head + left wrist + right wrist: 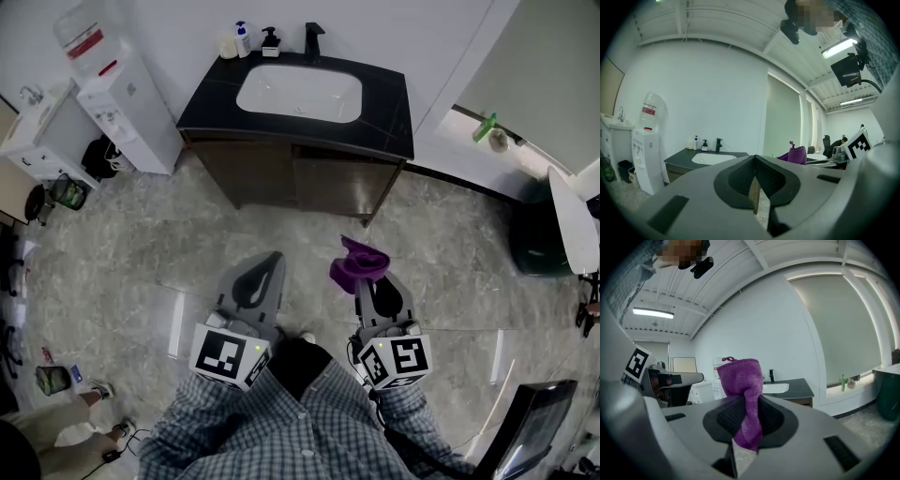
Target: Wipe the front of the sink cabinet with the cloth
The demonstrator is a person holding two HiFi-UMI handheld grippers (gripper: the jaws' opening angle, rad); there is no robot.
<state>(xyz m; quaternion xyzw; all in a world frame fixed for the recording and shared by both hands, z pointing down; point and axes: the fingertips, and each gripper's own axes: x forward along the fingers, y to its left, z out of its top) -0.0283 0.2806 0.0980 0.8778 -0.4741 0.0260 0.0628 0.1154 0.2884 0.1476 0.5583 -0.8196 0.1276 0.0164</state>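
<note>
Purple cloth (359, 262) stood in our right gripper (368, 284), its jaws clamped on it, lower right of centre in the head view. The front of the sink cabinet (309, 183) lay straight ahead at upper centre, well apart; we held our left gripper (270, 258) alongside, jaws together and empty.

Cabinet (671, 173) front sits mostly behind the left tongs (754, 161) in the left gripper view, only a corner peeks out. Cloth (740, 378) covers most of the water dispenser (715, 367), and its lower end disappears into the right tongs (746, 404). Bottles (243, 39) are too tiny to read. Someone's legs (80, 412) get cut off bottom-left.
</note>
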